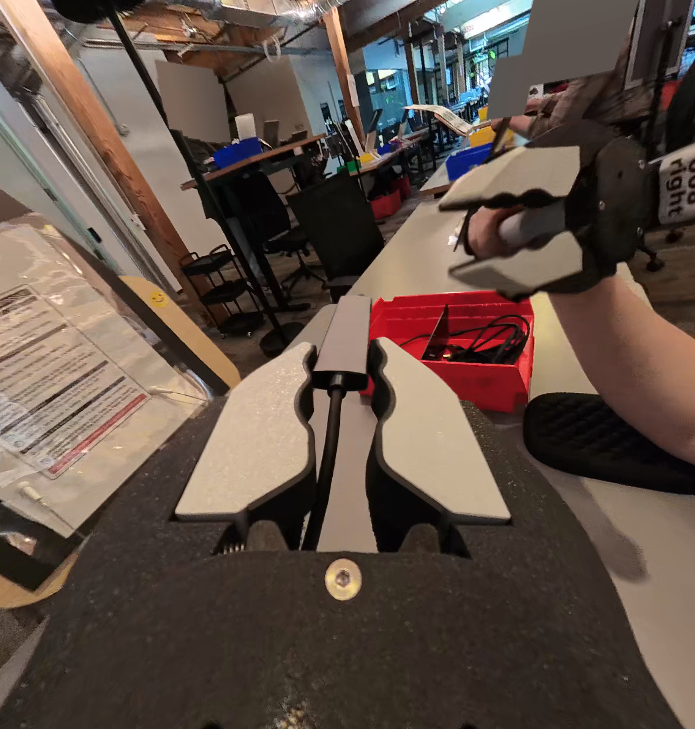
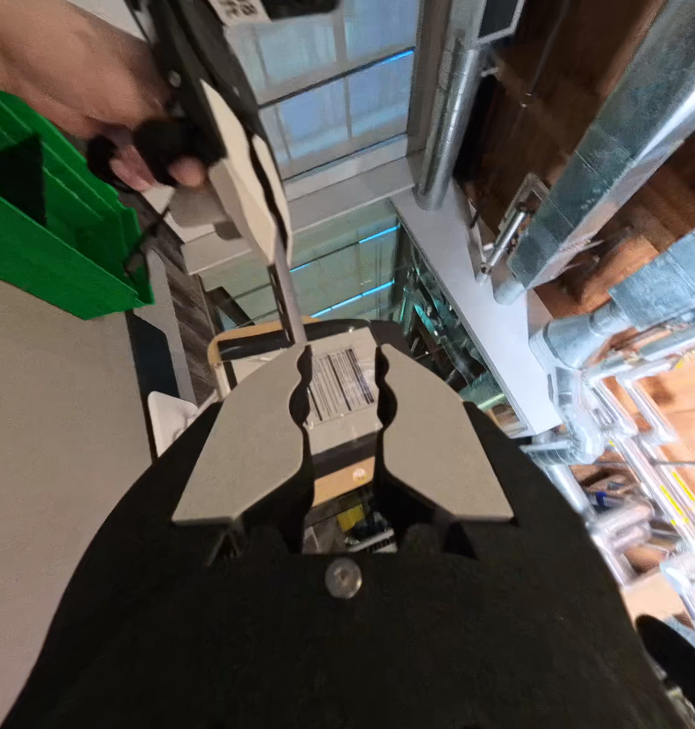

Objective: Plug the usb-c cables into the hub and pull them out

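**Hub held lengthwise in left gripper; right gripper empty and turned away from the cables**

The hub (image 1: 348, 335), a slim dark grey bar, sits between the fingers of the left gripper (image 1: 341, 355), which pinch it by its long sides at the near end. Its long axis runs straight forward along the fingers, away from the camera. Its own black lead (image 1: 330, 426) leaves the near end and trails back between the fingers. The far end and the right long side are free; no port is legible in either view.

The loose usb-c cables (image 1: 492, 339) lie coiled in the red bin (image 1: 476, 378), just right of the hub on the table (image 1: 409, 252), at the table's near-left end.

The right gripper (image 1: 452, 236) is raised above the table, beyond and to the right of the bin, fingers spread with nothing between them. In its own view it looks along the hub's length from the far end.

Judgement: the right gripper is the nearer free tool to the cables, and must drop to the bin before any plugging starts. A green bin (image 2: 54, 244) stands on the table too.
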